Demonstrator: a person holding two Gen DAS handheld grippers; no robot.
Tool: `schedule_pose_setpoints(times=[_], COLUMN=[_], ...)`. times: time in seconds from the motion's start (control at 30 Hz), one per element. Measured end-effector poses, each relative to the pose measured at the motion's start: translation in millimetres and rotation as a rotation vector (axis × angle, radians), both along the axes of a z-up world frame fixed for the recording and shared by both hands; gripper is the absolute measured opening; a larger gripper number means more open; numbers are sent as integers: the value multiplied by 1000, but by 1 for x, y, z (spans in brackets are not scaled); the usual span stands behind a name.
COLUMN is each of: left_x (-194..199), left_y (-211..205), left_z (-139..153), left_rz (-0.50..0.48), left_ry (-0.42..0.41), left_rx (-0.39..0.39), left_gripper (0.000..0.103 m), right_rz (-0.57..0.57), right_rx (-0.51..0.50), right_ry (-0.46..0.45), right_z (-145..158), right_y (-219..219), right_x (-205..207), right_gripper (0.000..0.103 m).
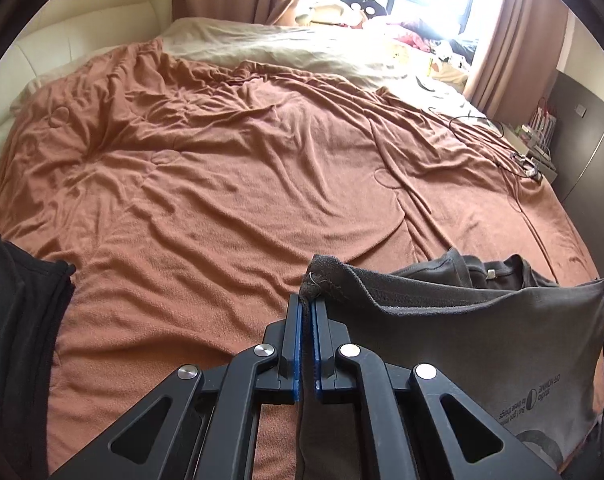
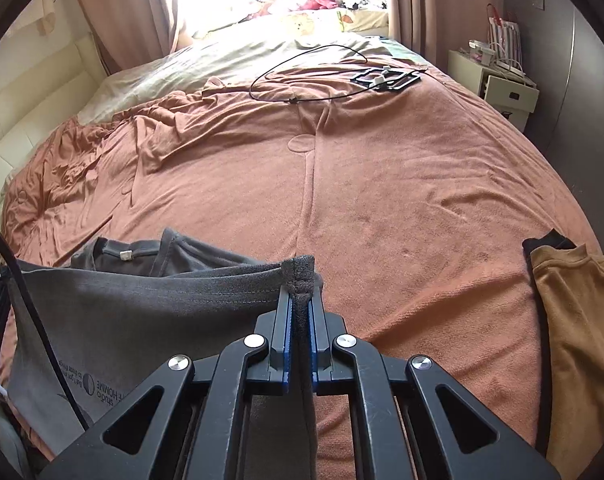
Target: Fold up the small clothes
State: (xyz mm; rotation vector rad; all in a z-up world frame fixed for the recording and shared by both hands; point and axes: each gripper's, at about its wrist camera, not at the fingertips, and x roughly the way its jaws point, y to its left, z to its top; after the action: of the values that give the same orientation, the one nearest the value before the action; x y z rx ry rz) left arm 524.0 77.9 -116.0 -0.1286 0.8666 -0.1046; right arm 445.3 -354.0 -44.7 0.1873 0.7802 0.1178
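The left gripper pinches one corner of the gray shirt tight between its blue pads. The right gripper pinches the other corner of the gray shirt the same way. The shirt hangs stretched between them, over the brown blanket. A black cloth sits at 9 o'clock in the left view. A tan cloth sits at 3 o'clock in the right view.

Both the left gripper and the right gripper are matte black linkages with triangular cutouts and four round silver pivot screws each. Their straight fingers carry thin blue pads on the inner faces. At 9 o'clock in the right view runs a black cable.
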Motion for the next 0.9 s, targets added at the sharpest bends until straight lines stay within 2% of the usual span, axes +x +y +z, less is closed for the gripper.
schedule_pose_setpoints(times=[0.2, 0.37, 0.57, 0.9], left_x=[14, 39, 75, 114], left_y=[1, -4, -13, -21], left_z=[24, 21, -8, -75], left_rz=[22, 25, 37, 55], left_ry=[-40, -16, 50, 195], left_rx=[7, 23, 57, 121], left_gripper=[4, 4, 4, 4], right_rz=[-22, -32, -45, -47], right_rx=[-14, -3, -29, -78], right_ry=[-38, -26, 28, 154], right_z=[19, 21, 6, -47], right_y=[-2, -4, -2, 15], right_x=[0, 21, 66, 135], right_gripper=[3, 3, 3, 3])
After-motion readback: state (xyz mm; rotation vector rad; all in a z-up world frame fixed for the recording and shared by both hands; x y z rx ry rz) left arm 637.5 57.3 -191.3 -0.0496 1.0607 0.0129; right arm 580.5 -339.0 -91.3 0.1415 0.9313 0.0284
